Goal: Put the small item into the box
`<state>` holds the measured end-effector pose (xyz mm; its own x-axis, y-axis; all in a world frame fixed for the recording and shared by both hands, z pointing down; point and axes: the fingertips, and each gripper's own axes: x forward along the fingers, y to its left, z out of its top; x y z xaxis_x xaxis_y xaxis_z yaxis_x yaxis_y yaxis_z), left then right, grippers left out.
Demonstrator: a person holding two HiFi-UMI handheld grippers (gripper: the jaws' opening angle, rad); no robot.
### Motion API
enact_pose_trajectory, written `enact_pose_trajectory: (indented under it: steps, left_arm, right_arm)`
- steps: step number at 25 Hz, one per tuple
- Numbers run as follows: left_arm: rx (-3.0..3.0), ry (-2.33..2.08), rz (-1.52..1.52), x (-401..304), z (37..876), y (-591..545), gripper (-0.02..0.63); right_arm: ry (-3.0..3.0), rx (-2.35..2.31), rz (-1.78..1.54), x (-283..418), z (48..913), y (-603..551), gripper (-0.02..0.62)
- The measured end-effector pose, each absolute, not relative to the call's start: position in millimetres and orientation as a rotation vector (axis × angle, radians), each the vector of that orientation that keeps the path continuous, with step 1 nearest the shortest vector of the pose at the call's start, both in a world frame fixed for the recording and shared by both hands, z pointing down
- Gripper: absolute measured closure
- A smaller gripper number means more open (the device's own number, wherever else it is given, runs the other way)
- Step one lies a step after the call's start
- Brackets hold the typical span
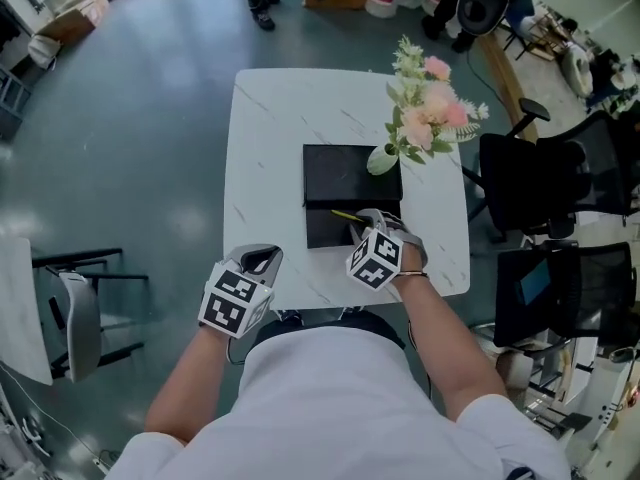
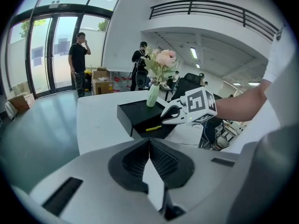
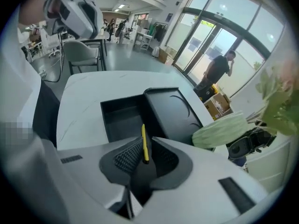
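The thin yellow item is pinched between the jaws of the right gripper over the open black box near the table's front edge, while the left gripper, jaws pressed together and empty, sits by the front-left corner.

Stick: thin, straight, yellow, clamped near one end between the closed jaws of the right tongs; its free end points out over the tray, roughly level. Whether it touches the tray floor cannot be told.

Box: black, rectangular, open, in two parts side by side on the white table. The empty tray lies nearer the person; the flat lid lies just beyond, touching it.
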<state>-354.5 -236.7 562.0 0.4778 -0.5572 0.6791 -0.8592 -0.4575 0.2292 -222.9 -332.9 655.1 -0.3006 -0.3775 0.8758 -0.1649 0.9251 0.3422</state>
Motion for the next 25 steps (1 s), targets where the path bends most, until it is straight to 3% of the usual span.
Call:
enact_pose_trajectory:
  steps: [9, 16, 25]
  left_arm:
    - [2.355, -1.010, 0.721, -316.5, 543.5, -233.7, 0.589]
    - [2.343, -1.104, 0.564, -290.6, 512.7, -214.3, 0.589]
    - [2.214, -1.335, 0.397, -231.6, 495.3, -177.4, 0.589]
  right_arm:
    - [-2.138, 0.703, 0.026, -216.2, 577.2, -290.0, 0.526]
    - [-2.526, 0.946, 0.467, -173.0, 522.5, -252.8, 0.540]
    - [-2.665, 0.791, 0.449, -97.5, 488.6, -211.8, 0.580]
